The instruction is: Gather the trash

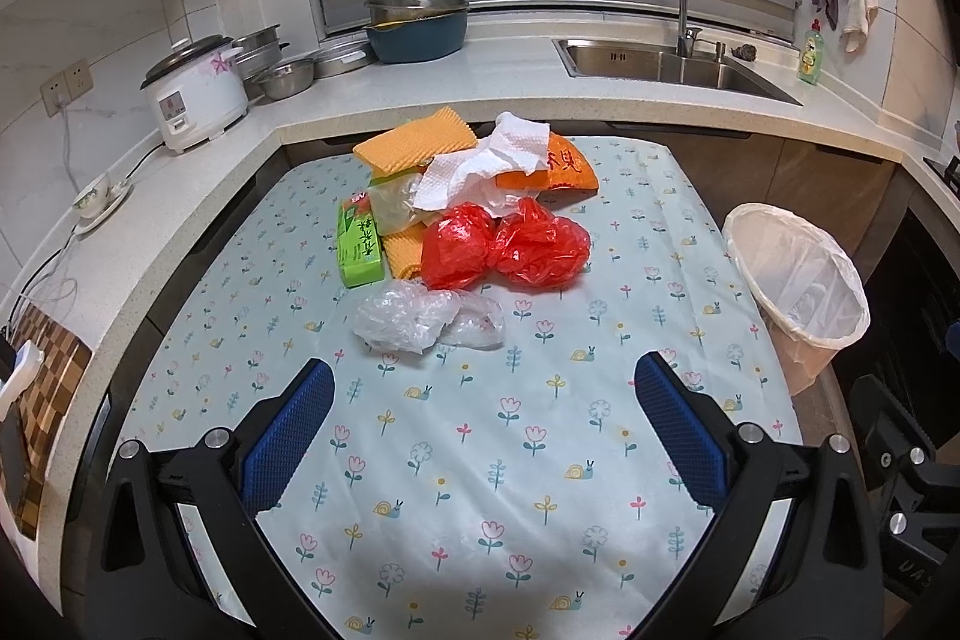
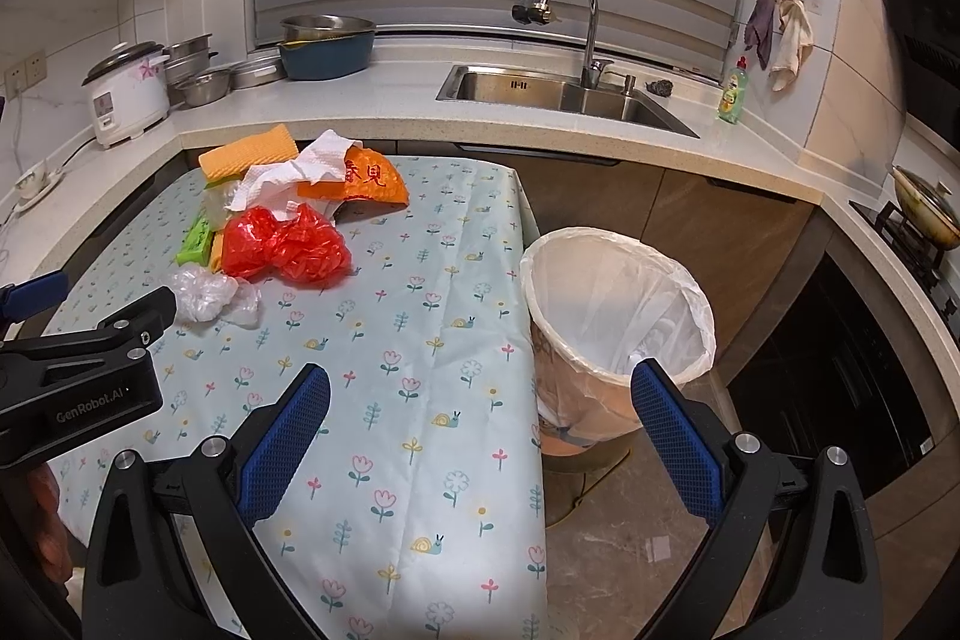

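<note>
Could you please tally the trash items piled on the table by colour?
Orange: 3 (two sponge cloths, one wrapper)
Red bags: 2
Clear bags: 2
White paper towel: 1
Green box: 1
Total: 9

Lighting: bright, even, indoor, from overhead; cool white cast. Shadows: soft and short under the trash pile point(image 1: 474, 232); broad dim patch on the tablecloth point(image 1: 480, 460) near the lower edge of the left wrist view. Glare: mild sheen on the red plastic bag point(image 2: 285, 247), faucet point(image 2: 570, 10) and sink point(image 2: 558, 91). Distortion: strong fisheye; counter point(image 1: 510, 100) edges bowed, black vignette in all corners. Focus: sharp at centre, slightly soft toward the rims. Noise: faint grain in dark cabinet areas.
</note>
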Demonstrator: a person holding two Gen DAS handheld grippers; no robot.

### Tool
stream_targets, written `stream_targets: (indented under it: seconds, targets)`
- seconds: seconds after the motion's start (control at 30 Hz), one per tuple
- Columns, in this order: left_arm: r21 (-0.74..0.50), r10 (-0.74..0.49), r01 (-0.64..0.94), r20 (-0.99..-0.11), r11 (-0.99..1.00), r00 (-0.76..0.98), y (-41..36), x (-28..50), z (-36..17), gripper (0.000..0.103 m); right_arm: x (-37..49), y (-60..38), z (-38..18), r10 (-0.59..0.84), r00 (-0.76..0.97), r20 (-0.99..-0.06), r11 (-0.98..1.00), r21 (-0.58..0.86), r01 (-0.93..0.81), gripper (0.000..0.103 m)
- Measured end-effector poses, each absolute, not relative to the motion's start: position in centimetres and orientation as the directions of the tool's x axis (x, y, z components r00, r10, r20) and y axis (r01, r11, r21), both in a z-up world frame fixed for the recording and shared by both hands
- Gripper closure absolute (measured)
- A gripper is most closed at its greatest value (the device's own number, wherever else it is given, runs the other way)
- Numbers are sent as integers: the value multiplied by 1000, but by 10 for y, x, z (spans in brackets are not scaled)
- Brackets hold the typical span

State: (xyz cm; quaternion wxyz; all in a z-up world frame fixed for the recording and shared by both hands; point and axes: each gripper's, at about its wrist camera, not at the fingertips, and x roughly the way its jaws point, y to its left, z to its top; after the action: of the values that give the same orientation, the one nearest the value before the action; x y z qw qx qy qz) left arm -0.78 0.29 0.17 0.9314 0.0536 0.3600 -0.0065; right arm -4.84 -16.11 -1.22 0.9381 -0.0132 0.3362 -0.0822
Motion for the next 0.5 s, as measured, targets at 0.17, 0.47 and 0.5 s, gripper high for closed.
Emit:
stream_targets:
  seconds: [0.17, 0.47, 0.5]
  targets:
    - [72, 17, 44, -684, 996, 729, 16, 1, -5, 7, -42, -158, -14, -162, 756, -634, 986, -77, 146, 7]
    - [-4, -13, 15, -713, 1000, 701, 63, 36, -25, 7, -13, -150, -27, -153, 750, -643, 988, -74, 138, 7]
    - [-8, -15, 13, -715, 1000, 699, 68, 39, -28, 7, -8, -148, -28, -150, 750, -644, 988, -72, 136, 7]
